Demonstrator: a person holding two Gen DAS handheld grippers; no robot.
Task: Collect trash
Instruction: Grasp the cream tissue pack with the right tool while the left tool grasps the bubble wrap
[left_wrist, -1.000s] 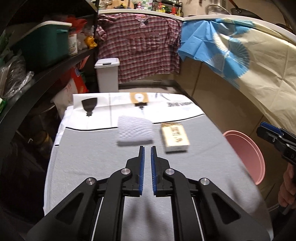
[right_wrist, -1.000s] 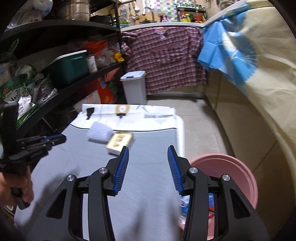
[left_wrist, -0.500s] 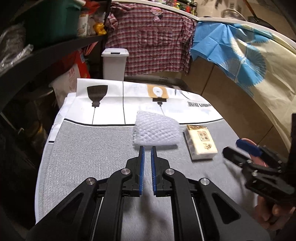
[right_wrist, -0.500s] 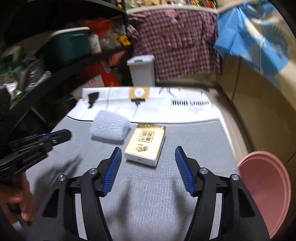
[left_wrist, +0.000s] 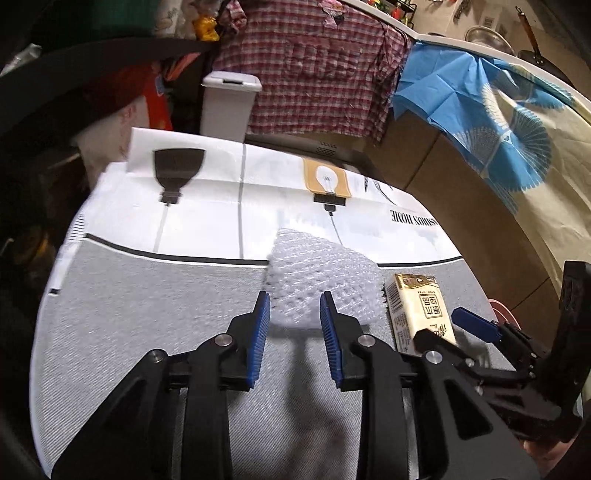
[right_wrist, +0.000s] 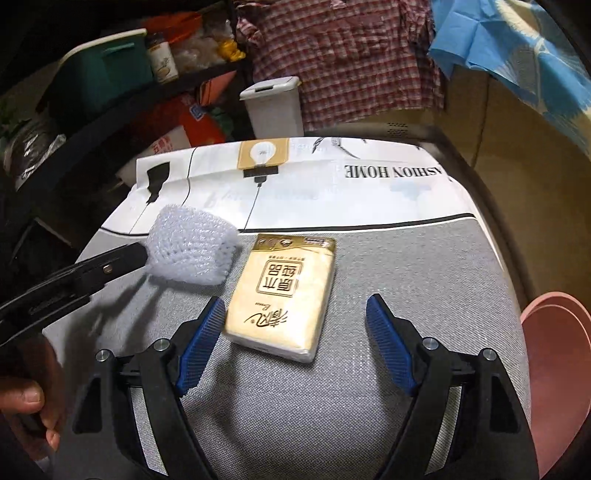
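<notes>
Right wrist view: tissue pack (right_wrist: 282, 295) untouched between parted right tongs (right_wrist: 295, 325), lately widening.

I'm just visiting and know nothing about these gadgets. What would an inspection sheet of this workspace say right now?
Surface: table cloth, grey weave near, white printed band beyond.
Job's things: white foam net and tissue pack lie side by side on the grey part.
Clutter: nothing seen on the cloth besides these.
Grippers: left gripper open, jaws just widened, tips at the net's near edge, no grip shown; right gripper open wide, jaws just widened, pack's near end between them, unpressed.
Cables: nothing seen.
Surroundings: pink basin beside the table, white lidded bin beyond, shelves, plaid shirt.
</notes>
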